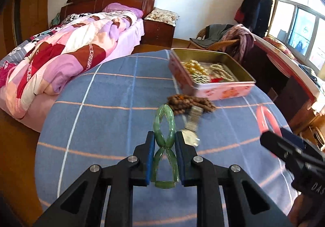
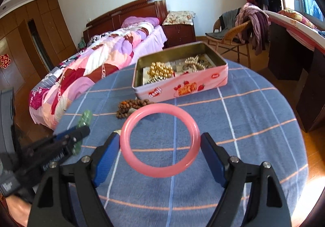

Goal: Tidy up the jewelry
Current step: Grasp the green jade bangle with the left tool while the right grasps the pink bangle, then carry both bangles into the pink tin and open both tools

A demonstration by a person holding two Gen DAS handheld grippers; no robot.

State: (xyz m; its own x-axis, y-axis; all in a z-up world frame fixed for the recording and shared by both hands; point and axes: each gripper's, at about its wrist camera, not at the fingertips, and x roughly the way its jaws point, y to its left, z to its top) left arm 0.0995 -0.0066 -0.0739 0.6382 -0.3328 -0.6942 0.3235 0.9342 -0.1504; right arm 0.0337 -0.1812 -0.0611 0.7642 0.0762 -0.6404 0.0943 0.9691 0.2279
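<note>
The left gripper (image 1: pixel 164 145) jaws pinch a green bracelet (image 1: pixel 165 125) narrow; the right gripper (image 2: pixel 160 145) jaws span a pink bangle (image 2: pixel 160 140) wide. Both are lifted above the tabletop (image 2: pixel 254 125), likely bound for the open tin (image 2: pixel 182 87) of jewelry beyond.

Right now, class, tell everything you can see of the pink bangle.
The pink bangle is one smooth, glossy, closed ring of round section, looking like translucent stone or glass. It is held between the blue pads of the right gripper, pinched on opposite sides, lifted above the blue checked tablecloth and tilted towards the camera. Nothing else touches it.
</note>
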